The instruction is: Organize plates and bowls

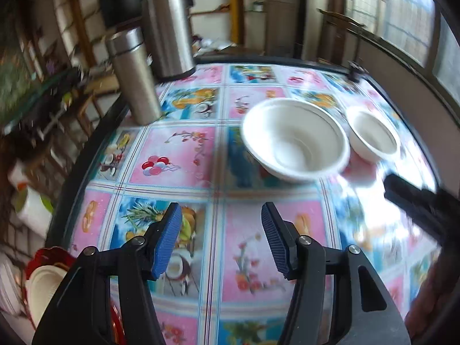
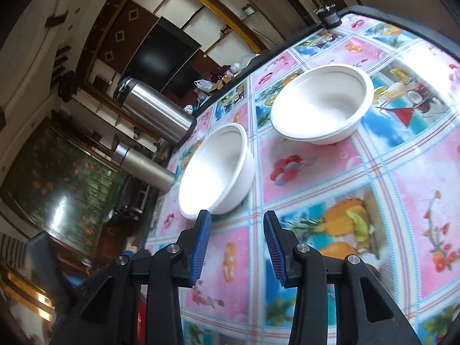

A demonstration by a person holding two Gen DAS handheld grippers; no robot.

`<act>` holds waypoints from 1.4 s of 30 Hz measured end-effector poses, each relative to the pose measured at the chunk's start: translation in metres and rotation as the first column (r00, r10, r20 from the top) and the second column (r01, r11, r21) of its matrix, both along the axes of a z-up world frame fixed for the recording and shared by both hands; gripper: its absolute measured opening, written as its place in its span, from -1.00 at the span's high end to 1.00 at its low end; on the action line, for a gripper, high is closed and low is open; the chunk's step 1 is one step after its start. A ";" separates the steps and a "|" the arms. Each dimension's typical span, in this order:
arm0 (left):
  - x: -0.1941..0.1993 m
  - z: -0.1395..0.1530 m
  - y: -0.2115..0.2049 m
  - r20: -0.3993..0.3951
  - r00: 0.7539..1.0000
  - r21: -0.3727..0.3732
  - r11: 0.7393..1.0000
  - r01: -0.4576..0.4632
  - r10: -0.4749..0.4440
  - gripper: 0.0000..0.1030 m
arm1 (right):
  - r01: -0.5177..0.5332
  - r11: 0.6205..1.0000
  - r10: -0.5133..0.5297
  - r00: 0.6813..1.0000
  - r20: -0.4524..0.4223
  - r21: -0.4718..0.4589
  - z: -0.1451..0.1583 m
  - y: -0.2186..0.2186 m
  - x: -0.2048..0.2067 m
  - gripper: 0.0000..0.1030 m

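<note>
Two white bowls stand upright on the patterned tablecloth. In the left wrist view the larger bowl sits mid-table with the smaller bowl touching or nearly touching its right side. My left gripper is open and empty, hovering short of the larger bowl. The right wrist view shows one bowl just beyond the left blue pad and the other bowl farther off. My right gripper is open with nothing between its fingers. Its black body shows blurred at the right of the left wrist view.
Two steel flasks, a short one and a tall one, stand at the table's far left corner. A red plate with a white dish on it lies at the lower left, beyond the table edge. A small black clamp sits on the far rim.
</note>
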State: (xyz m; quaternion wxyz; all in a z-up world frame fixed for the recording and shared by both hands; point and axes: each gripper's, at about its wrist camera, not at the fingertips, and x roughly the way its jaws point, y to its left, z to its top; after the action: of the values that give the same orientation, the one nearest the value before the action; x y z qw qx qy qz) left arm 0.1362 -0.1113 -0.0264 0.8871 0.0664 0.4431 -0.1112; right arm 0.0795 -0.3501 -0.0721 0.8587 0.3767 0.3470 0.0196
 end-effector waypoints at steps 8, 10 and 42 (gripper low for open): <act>0.072 0.011 0.008 -0.100 0.986 -0.079 0.987 -0.139 0.130 -0.09 | 0.037 0.999 -0.036 0.999 0.010 -0.030 0.022 -0.002 0.046 0.19; 0.081 0.014 0.006 -0.096 0.984 -0.085 0.983 -0.161 0.153 -0.13 | 0.071 0.997 -0.071 0.997 0.018 -0.033 0.025 -0.001 0.059 0.19; 0.114 -0.028 -0.033 -0.237 0.958 -0.156 0.966 -0.204 0.164 -0.13 | 0.064 0.985 -0.060 0.998 -0.033 0.159 -0.022 -0.017 0.081 0.19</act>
State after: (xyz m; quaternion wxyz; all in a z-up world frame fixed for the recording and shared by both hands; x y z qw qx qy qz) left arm 0.2503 -0.1445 -0.0548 0.8409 -0.0683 0.5318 -0.0739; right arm 0.1601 -0.3667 -0.0941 0.8208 0.4553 0.3445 0.0154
